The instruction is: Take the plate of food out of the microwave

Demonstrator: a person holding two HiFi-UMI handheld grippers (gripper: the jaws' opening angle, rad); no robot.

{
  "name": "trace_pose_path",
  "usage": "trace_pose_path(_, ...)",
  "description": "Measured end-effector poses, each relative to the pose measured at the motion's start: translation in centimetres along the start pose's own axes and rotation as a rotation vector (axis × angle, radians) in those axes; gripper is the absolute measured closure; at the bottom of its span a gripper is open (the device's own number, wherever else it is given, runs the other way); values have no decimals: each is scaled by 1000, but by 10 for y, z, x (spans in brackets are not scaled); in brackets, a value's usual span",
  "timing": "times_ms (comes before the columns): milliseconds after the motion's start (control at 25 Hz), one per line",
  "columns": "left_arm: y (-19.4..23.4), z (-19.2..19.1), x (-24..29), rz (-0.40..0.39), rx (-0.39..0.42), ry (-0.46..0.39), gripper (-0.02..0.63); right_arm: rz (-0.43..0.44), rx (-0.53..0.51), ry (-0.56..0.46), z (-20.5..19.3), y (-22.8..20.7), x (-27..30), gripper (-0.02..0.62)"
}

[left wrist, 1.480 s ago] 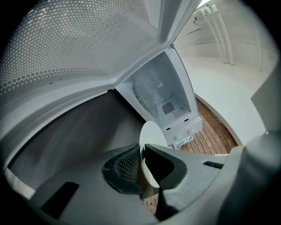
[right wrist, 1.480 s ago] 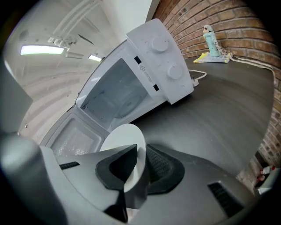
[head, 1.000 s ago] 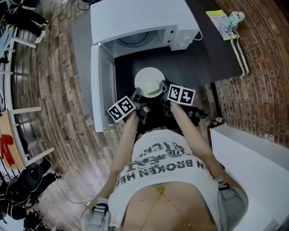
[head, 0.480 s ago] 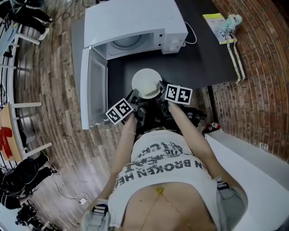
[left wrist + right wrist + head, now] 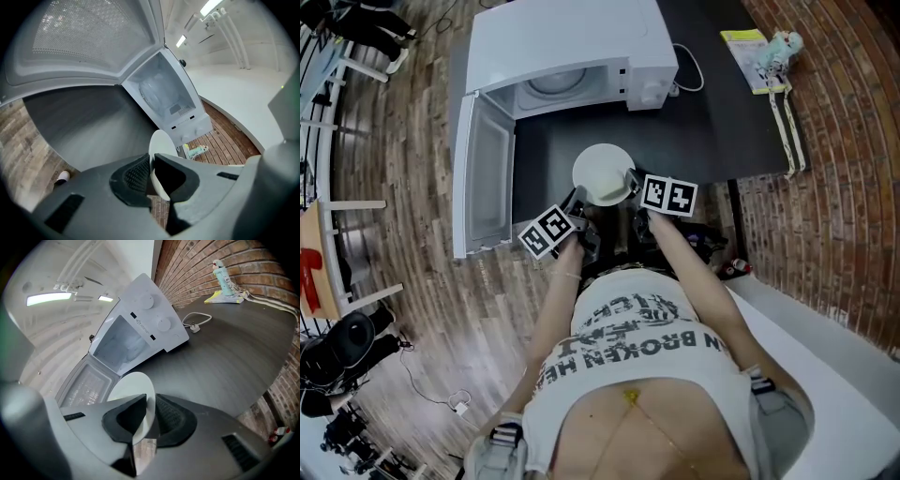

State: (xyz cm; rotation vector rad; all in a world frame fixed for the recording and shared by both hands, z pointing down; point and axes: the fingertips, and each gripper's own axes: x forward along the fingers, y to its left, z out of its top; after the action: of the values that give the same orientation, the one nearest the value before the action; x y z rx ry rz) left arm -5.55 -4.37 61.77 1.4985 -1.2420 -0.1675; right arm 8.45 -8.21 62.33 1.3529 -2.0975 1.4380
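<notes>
A white round plate [image 5: 602, 172] hangs level over the dark table [image 5: 712, 122], in front of the white microwave [image 5: 572, 42], whose door [image 5: 483, 183] stands wide open to the left. My left gripper [image 5: 579, 202] is shut on the plate's near-left rim, and my right gripper [image 5: 636, 183] is shut on its near-right rim. The left gripper view shows the plate [image 5: 161, 145] edge-on between the pads of the left gripper [image 5: 151, 176]. The right gripper view shows the plate [image 5: 129, 385] pinched in the right gripper [image 5: 149, 420]. I cannot make out any food on it.
A yellow booklet with a small teal figure [image 5: 764, 42] lies at the table's far right, beside a white power strip [image 5: 797, 112]. The microwave's white cable [image 5: 689, 80] trails beside its right side. A brick wall [image 5: 844, 169] runs along the right, and chairs [image 5: 328, 262] stand on the wooden floor at left.
The view has shifted and the microwave now sits a little farther from the plate. Both grippers still hold the plate in the same way.
</notes>
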Motion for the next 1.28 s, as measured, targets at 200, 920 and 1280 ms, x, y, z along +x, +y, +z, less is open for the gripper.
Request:
trace_pose_path(200,-4,-8,-2,8,-1,-13,571,10,-15,8,0,-4,-6,537)
trace_pose_path(920,-4,-18,-10,25,-14,-40,571,31,-35,35,-7,-5,-10,537)
trace_pose_path(1280,-1,-18,-12,28,-23,-46,569,37,-40,41,-9,-4,-9,537)
